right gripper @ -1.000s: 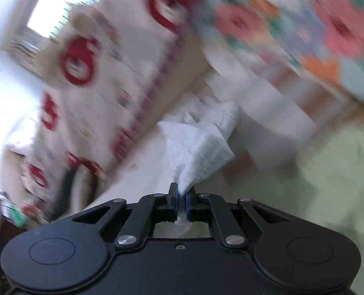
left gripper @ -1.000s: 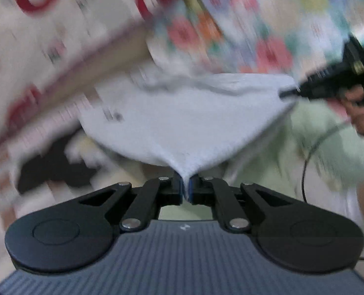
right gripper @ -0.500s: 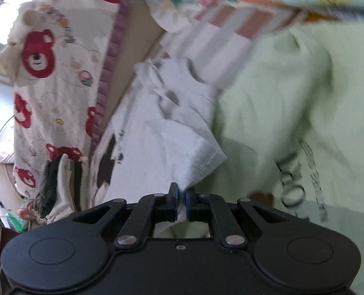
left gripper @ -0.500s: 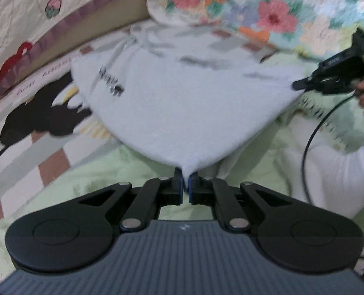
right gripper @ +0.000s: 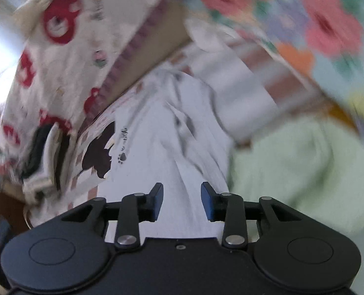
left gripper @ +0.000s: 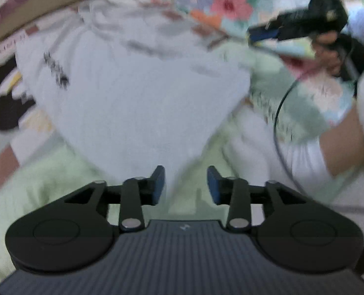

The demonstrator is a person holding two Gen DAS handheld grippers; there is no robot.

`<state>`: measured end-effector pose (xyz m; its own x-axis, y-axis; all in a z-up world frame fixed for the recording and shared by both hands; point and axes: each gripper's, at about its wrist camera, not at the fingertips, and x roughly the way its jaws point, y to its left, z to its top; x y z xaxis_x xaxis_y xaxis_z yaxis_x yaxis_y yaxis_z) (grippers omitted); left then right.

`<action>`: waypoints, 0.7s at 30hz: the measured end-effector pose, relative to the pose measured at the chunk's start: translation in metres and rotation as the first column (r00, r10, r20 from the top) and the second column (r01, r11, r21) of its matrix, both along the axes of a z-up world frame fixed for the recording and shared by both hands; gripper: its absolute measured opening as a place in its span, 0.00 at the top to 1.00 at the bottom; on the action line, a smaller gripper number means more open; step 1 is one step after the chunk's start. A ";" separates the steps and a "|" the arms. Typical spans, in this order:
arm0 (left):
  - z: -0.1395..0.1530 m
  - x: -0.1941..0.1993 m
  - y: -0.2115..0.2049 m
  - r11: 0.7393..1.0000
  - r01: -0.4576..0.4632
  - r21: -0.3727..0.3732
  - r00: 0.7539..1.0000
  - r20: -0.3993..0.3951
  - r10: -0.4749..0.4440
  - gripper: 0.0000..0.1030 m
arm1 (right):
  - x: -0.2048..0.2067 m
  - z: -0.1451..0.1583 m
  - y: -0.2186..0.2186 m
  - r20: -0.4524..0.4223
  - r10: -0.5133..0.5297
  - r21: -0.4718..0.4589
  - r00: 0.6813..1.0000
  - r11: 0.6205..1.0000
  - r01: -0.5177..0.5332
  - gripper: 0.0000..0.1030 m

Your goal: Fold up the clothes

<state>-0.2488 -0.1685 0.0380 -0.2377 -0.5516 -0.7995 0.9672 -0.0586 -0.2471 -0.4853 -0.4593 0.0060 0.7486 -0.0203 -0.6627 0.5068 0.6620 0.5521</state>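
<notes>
A white garment (left gripper: 137,98) with small dark print lies spread on the bed, one corner pointing at my left gripper (left gripper: 185,184). The left jaws are opening; the corner sits loose in the gap and no pad presses it. In the right wrist view the same white garment (right gripper: 172,135) lies flat under my right gripper (right gripper: 182,201), whose jaws are also opening with only cloth below them. From the left wrist view the right gripper (left gripper: 258,34) hangs above the garment's far right corner, clear of it, in a person's hand (left gripper: 329,49).
A pale green garment (left gripper: 46,172) (right gripper: 292,167) lies under and beside the white one. A floral quilt (left gripper: 228,2) (right gripper: 324,24) bounds the far side, a bear-print cloth (right gripper: 59,24) the left. A black cable (left gripper: 278,113) runs past a forearm (left gripper: 341,135).
Both grippers, earlier shut on the white garment's corners, now stand with jaws apart. The garment has dropped flat, and the right gripper has lifted off its corner.
</notes>
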 end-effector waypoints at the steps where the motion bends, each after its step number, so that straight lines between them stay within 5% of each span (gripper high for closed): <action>1: 0.003 0.002 -0.011 1.000 -0.021 -0.016 1.000 0.009 0.021 0.55 | 0.018 0.001 -0.001 -0.027 0.040 -0.056 0.999 0.998 -0.042 0.61; 5: 0.010 0.015 -0.056 0.995 -0.087 -0.051 0.996 -0.040 0.085 0.55 | 0.084 -0.014 -0.003 -0.170 0.209 -0.174 0.963 0.955 -0.238 0.75; 10: -0.009 0.029 -0.115 0.985 -0.149 -0.091 0.989 -0.001 0.149 0.56 | 0.142 -0.039 0.003 -0.277 0.315 -0.306 0.908 0.866 -0.395 0.72; 14: -0.037 0.043 -0.159 0.982 -0.170 -0.083 0.984 -0.073 0.164 0.55 | 0.167 -0.073 -0.009 -0.221 0.343 -0.197 0.913 0.901 -0.387 0.68; 15: -0.043 0.044 -0.168 0.982 -0.171 -0.083 0.983 -0.084 0.164 0.55 | 0.170 -0.078 -0.010 -0.221 0.340 -0.196 0.914 0.903 -0.383 0.73; 16: -0.049 0.044 -0.175 0.982 -0.169 -0.085 0.984 -0.078 0.162 0.55 | 0.170 -0.081 -0.011 -0.210 0.325 -0.200 0.922 0.909 -0.366 0.94; 21: -0.076 0.049 -0.190 0.980 -0.187 -0.065 0.982 -0.045 0.184 0.55 | 0.139 -0.083 -0.041 -0.163 0.110 -0.133 0.980 0.982 -0.133 0.98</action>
